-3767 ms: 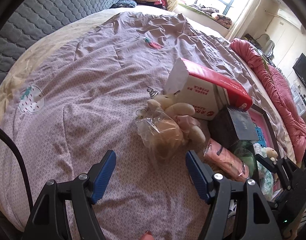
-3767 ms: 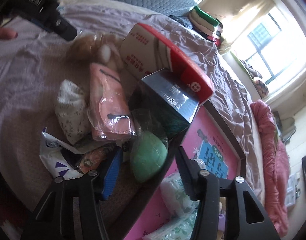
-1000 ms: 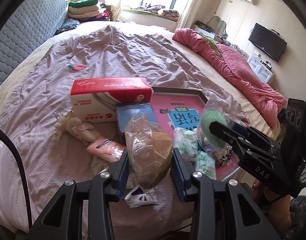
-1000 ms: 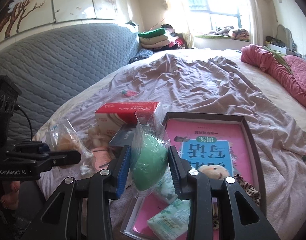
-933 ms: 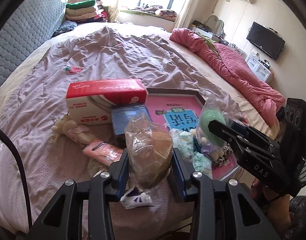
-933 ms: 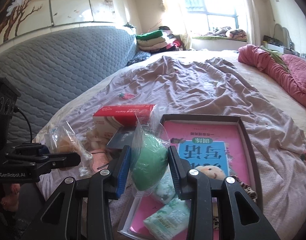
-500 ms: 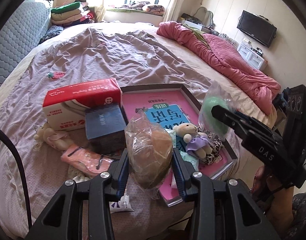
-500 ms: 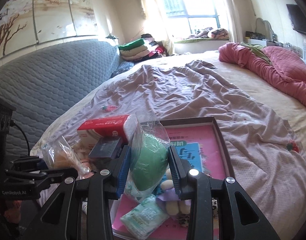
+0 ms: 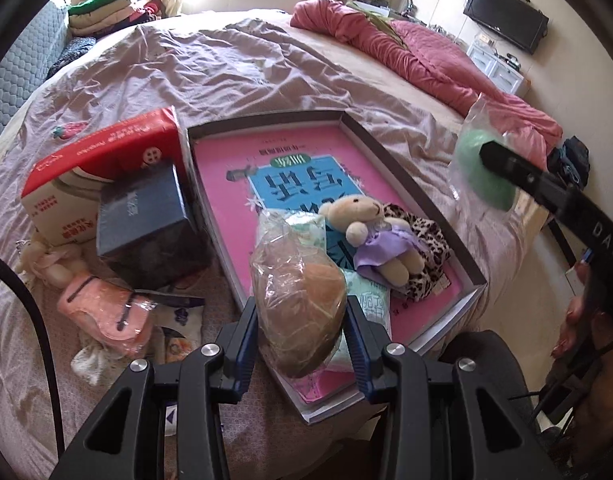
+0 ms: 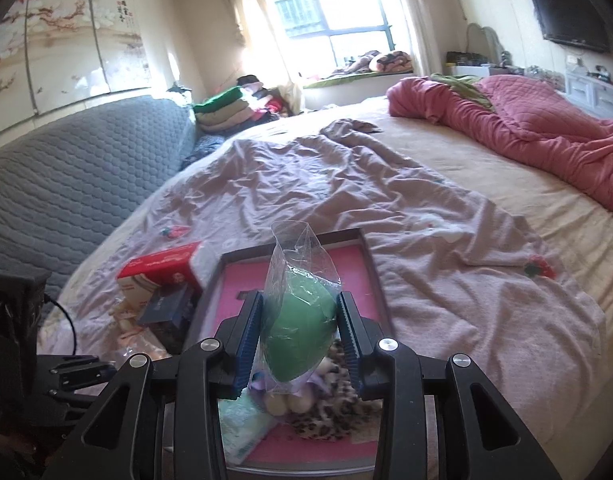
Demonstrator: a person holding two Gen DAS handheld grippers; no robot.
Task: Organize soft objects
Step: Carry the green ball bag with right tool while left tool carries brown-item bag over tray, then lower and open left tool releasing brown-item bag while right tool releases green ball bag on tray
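Observation:
My left gripper (image 9: 302,332) is shut on a brown soft ball in a clear bag (image 9: 300,300), held over the near end of the pink box (image 9: 226,184). My right gripper (image 10: 298,340) is shut on a green soft ball in a clear bag (image 10: 300,328) above the same pink box (image 10: 370,276); the green ball (image 9: 480,168) also shows at the right of the left wrist view. Inside the box lie a small teddy bear in a purple dress (image 9: 378,236), a leopard-print cloth (image 9: 422,248) and tissue packs (image 9: 370,300).
Left of the box on the bed stand a red and white carton (image 9: 86,176), a dark blue box (image 9: 146,224), a pink pouch in plastic (image 9: 106,312) and a small plush (image 9: 46,260). A red quilt (image 9: 418,56) lies at the far right; a grey headboard (image 10: 66,172) runs along the left.
Both grippers have swung right and forward over the pink box, each still holding its bagged ball. The left one has sunk a little toward the box.

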